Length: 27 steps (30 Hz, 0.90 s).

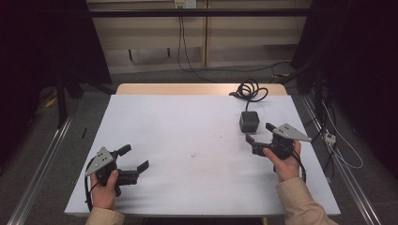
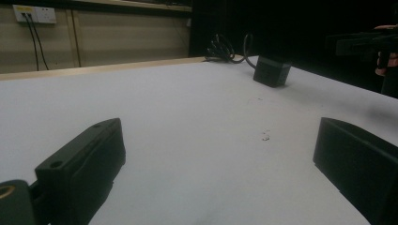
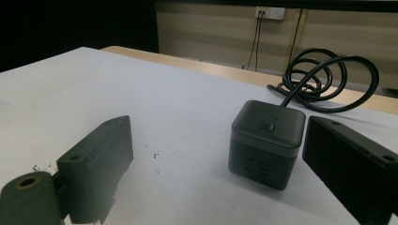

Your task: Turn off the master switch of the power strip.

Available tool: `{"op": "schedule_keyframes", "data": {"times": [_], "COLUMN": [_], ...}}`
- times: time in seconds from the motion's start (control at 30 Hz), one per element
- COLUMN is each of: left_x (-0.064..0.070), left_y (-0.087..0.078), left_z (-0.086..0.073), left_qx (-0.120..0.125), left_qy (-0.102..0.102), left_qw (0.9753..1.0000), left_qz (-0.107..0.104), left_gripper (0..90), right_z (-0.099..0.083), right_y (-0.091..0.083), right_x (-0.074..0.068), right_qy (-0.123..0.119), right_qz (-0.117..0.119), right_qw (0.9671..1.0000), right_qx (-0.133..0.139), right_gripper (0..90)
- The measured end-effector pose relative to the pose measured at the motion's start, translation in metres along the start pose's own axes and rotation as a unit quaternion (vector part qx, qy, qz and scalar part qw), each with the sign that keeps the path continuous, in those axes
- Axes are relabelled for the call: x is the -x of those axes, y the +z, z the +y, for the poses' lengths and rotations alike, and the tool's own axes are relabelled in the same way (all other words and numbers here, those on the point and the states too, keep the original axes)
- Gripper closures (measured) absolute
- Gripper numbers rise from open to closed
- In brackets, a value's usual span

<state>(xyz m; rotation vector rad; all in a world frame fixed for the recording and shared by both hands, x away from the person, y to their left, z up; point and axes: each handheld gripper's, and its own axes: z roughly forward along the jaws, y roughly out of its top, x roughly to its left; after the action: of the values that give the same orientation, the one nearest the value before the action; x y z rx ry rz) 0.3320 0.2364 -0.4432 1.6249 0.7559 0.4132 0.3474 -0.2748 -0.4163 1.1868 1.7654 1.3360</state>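
since the right gripper [image 1: 257, 132] hovers with its jaws spread wide just short of the dark cube-shaped power block [image 1: 248, 121], the step in hand looks like reaching in to grasp that block. it sits on the far right part of the white table [image 1: 187, 140], upright, with a small button [image 3: 267, 126] on its top face and its black cable [image 1: 248, 89] coiled behind it over the table's wooden far edge. in the right gripper view the block [image 3: 266, 143] lies toward the right-hand jaw rather than midway, so to do this well i would first shift the gripper sideways until the cube is centred between the jaws, then ease forward and low enough that the pads meet the flat side walls, not the rounded top rim. closing should be slow and square, since an off-centre pinch would likely twist or push the cube along the smooth surface. the looped cable may drag or tug once the block is lifted, so a gentle rise seems wise. the left gripper [image 1: 133, 162] is also open and holds nothing, sitting low over the near left of the table, well apart from the block [image 2: 271, 71]; it can stay put unless the cable needs steadying.
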Motion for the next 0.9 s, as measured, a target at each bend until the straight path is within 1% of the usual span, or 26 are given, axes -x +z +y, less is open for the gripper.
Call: {"op": "schedule_keyframes", "data": {"times": [0.23,0.43,0.67,0.83,0.9], "left_x": [0.0,0.0,0.0,0.0,0.0], "left_y": [0.0,0.0,0.0,0.0,0.001], "left_z": [0.0,0.0,0.0,0.0,0.0], "left_qx": [0.001,0.001,0.001,0.0,0.001], "left_qy": [-0.001,0.0,-0.001,0.0,-0.001], "left_qw": [1.0,1.0,1.0,1.0,1.0], "left_qz": [0.0,-0.002,-0.001,-0.003,-0.003], "left_gripper": [2.1,2.1,2.1,2.1,2.1], "right_z": [0.002,0.003,0.006,0.008,0.009], "right_y": [0.003,0.005,0.009,0.011,0.012], "right_x": [0.003,0.006,0.009,0.01,0.01], "right_qy": [0.0,0.004,0.002,-0.005,-0.002], "right_qz": [-0.001,-0.002,-0.002,-0.003,-0.002], "right_qw": [1.0,1.0,1.0,1.0,1.0], "right_qx": [-0.001,-0.003,-0.005,-0.007,-0.008], "right_gripper": [10.4,12.8,14.7,15.5,16.5]}}
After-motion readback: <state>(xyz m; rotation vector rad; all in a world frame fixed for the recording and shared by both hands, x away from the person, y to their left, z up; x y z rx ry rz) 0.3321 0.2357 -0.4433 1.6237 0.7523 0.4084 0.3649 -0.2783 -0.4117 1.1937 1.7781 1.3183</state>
